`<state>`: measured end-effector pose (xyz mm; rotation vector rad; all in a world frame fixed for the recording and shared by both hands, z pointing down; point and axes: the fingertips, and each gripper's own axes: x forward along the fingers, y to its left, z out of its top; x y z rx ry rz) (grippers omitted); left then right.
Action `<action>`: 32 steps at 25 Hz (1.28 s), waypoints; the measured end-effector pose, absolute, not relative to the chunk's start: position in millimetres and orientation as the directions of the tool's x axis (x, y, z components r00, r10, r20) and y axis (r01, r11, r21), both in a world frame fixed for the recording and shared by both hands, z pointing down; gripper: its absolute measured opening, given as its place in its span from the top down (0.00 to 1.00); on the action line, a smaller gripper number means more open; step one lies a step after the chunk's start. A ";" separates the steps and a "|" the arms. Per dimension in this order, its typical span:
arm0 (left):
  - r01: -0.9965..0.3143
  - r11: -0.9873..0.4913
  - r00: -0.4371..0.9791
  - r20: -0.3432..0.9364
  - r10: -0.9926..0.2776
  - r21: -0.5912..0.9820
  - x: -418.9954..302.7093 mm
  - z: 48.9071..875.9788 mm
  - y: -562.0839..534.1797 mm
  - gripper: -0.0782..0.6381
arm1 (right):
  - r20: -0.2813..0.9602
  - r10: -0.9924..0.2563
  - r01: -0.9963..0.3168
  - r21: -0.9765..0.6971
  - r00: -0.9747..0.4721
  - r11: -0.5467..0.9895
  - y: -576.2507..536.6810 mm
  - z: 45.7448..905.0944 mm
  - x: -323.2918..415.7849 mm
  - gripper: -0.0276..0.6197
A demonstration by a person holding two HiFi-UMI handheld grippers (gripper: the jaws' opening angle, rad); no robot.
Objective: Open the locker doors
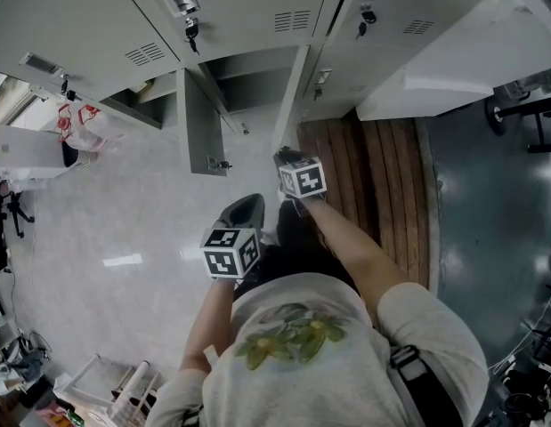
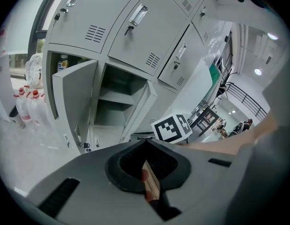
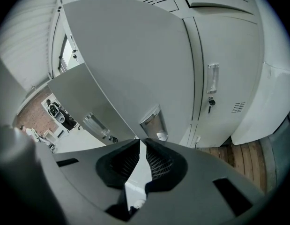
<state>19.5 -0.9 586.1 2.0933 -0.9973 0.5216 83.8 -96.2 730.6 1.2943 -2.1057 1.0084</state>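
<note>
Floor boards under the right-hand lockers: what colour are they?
Brown wooden slats, clearest in the head view.

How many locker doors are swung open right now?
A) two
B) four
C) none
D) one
A: two doors of the lower row stand swung out, the left open door and the right open door, each with its dark compartment showing beside it, while the upper lockers are shut.
</note>
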 end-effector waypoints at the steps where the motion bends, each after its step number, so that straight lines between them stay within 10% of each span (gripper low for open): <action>1: -0.786 -0.423 0.617 0.624 -0.480 0.451 20.9 586.7 -0.3 0.85 | 0.705 -0.554 -0.896 -0.345 -0.443 0.279 -94.6 730.3 86.2 0.86; 32: -0.732 -0.498 0.671 0.616 -0.413 0.464 49.6 587.2 11.6 0.85 | 0.728 -0.612 -0.950 -0.269 -0.309 0.159 -69.9 733.2 148.8 0.88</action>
